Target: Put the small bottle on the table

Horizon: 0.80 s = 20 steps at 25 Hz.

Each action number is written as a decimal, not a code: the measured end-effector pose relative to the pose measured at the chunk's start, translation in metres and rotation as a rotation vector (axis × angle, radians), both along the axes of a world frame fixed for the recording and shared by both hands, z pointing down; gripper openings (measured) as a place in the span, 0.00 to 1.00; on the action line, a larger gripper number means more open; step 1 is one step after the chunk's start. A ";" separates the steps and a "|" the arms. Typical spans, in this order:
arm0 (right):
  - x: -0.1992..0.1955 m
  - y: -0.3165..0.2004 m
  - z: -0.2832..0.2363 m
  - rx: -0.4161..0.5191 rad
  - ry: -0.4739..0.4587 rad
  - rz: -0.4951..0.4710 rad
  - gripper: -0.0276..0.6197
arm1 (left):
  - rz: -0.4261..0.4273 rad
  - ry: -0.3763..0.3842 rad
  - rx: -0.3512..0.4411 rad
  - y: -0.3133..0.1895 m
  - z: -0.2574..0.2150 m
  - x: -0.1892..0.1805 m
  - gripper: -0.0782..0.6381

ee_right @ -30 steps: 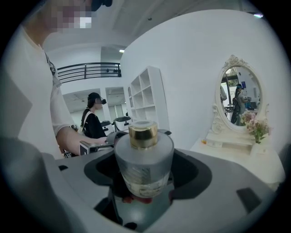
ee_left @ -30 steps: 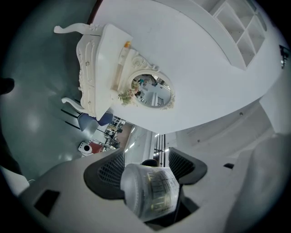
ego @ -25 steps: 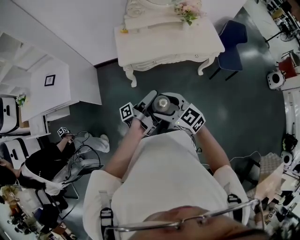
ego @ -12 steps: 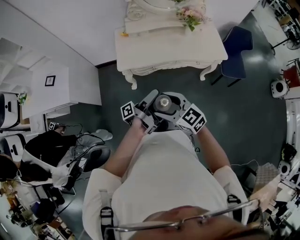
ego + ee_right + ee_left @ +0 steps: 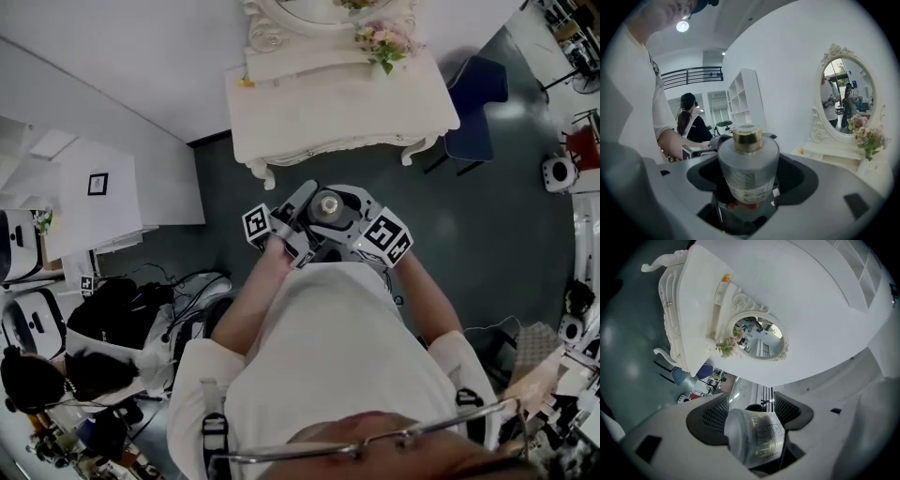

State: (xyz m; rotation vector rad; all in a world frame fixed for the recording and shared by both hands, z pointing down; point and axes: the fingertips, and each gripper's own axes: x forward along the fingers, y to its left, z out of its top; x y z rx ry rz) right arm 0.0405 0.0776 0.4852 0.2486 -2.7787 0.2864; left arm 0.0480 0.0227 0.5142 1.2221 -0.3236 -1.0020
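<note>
The small bottle, frosted glass with a gold cap, is held in front of the person's chest over the dark floor. In the right gripper view the bottle stands upright between the jaws of my right gripper, which is shut on it. In the left gripper view the bottle lies slanted between the ribbed pads of my left gripper, also shut on it. The two grippers meet around the bottle. The white dressing table stands a short way ahead, its top bare toward the front.
On the table stand an oval mirror and a bunch of flowers. A blue chair is at its right end. White shelving lines the left wall, with a crouching person and cables beside it.
Both grippers keep the bottle in the same place before the chest. The table has drifted slightly in the head view. The person at lower left has moved down and bent lower.
</note>
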 end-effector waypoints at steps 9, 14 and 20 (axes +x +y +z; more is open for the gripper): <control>-0.053 -0.081 0.001 0.007 0.017 0.076 0.57 | 0.062 0.010 0.007 -0.080 0.001 -0.050 0.52; -0.083 -0.115 0.009 -0.011 0.037 0.107 0.57 | 0.098 -0.001 0.004 -0.114 0.009 -0.078 0.52; -0.101 -0.138 0.016 -0.031 0.044 0.143 0.57 | 0.112 -0.041 0.034 -0.138 0.007 -0.096 0.52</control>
